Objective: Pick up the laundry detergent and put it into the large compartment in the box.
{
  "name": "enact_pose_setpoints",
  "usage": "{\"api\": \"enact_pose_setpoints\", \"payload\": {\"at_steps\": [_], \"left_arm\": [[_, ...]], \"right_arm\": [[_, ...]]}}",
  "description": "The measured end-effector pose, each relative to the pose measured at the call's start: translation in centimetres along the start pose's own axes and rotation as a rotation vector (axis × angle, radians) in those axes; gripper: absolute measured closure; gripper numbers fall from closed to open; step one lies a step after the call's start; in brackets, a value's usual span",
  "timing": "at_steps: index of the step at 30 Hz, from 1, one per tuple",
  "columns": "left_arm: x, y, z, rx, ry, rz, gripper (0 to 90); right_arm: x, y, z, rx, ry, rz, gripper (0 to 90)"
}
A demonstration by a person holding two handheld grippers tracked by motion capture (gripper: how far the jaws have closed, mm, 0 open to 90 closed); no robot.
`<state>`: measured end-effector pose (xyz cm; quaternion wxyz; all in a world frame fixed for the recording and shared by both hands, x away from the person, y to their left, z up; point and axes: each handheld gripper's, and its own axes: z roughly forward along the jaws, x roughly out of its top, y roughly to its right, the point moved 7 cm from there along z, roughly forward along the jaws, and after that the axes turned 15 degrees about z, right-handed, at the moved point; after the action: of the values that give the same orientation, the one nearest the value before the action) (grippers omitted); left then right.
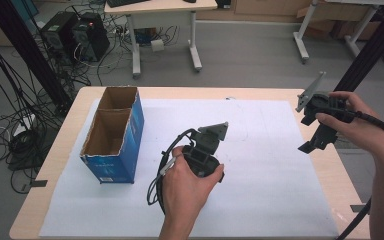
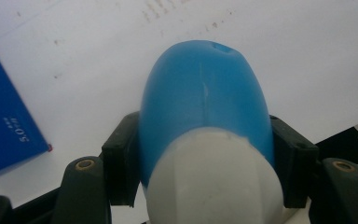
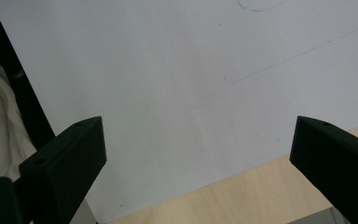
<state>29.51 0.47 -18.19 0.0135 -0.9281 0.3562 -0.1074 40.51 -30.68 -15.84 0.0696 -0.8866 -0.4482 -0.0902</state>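
A rounded blue and white object (image 2: 205,121) sits between the jaws in the left gripper view, with the black pads (image 2: 121,158) pressed on both its sides. My left gripper (image 1: 204,159) is held low over the white sheet (image 1: 260,150) near the table's middle, pointing down; the object is hidden under the hand in the high view. My right gripper (image 1: 314,141) hangs above the table's right edge, jaws wide apart with nothing between them. In the right gripper view its fingers (image 3: 65,163) frame bare white sheet (image 3: 177,93) and the wooden edge (image 3: 242,196).
An open blue cardboard box (image 1: 114,134), empty inside, stands on the left part of the sheet; its blue side (image 2: 4,130) shows left of the held object. Black frame posts rise at the far left and right. Cables and computers lie on the floor beyond.
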Motion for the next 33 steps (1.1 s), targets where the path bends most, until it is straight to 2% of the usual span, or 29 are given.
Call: {"api": "enact_pose_setpoints", "payload": {"at_steps": [6,7,14,15,17,18,20,22,24,27,29,30,31,32,33], "left_arm": [[0.4,-0.2,-2.9,0.036,0.006,0.012,38.1],[0.4,-0.2,-2.9,0.036,0.006,0.012,38.1],[1.0,-1.4,-7.4,0.023,0.052,0.034,38.1],[0.9,-1.6,-8.7,0.033,0.067,0.034,38.1],[0.9,-1.9,-10.1,0.048,0.077,0.032,38.1],[0.9,-1.9,-10.1,0.048,0.077,0.032,38.1],[1.0,-2.4,-11.2,0.055,0.083,0.026,38.1],[0.9,-3.0,-12.2,0.055,0.096,0.013,38.2],[1.1,-4.0,-13.7,0.057,0.085,0.015,38.2],[1.0,-5.2,-15.3,0.066,0.089,-0.002,38.1],[1.0,-5.6,-15.9,0.069,0.095,-0.003,38.1],[0.7,-6.8,-16.9,0.061,0.104,-0.020,38.1],[0.7,-6.8,-16.9,0.061,0.104,-0.020,38.2],[0.5,-7.9,-17.7,0.057,0.107,-0.028,38.1],[0.3,-8.6,-18.2,0.055,0.118,-0.054,38.1]], "right_arm": [[-0.1,0.0,-0.3,0.002,0.007,0.002,3.5],[-0.1,0.0,-0.3,0.001,0.009,0.003,3.5],[0.0,-0.1,-0.6,0.001,0.016,-0.003,3.5],[0.1,-0.2,-0.7,0.003,0.019,-0.007,3.5],[0.3,-0.2,-0.7,0.007,0.016,-0.005,3.6],[0.3,-0.2,-0.7,0.007,0.016,-0.005,3.6],[0.4,-0.1,-0.7,0.003,0.019,-0.006,3.5],[0.5,-0.1,-0.7,0.004,0.021,-0.007,3.5],[0.6,-0.1,-0.8,0.006,0.019,-0.010,3.6],[0.8,-0.1,-0.8,0.005,0.021,-0.012,3.4],[0.9,-0.1,-0.8,0.009,0.019,-0.012,3.5],[1.0,-0.1,-0.8,0.009,0.018,-0.018,3.5],[1.0,-0.1,-0.8,0.009,0.018,-0.018,3.5],[1.2,-0.2,-0.6,0.009,0.009,-0.022,3.5],[1.3,-0.1,-0.5,0.010,0.005,-0.024,3.6]]}}
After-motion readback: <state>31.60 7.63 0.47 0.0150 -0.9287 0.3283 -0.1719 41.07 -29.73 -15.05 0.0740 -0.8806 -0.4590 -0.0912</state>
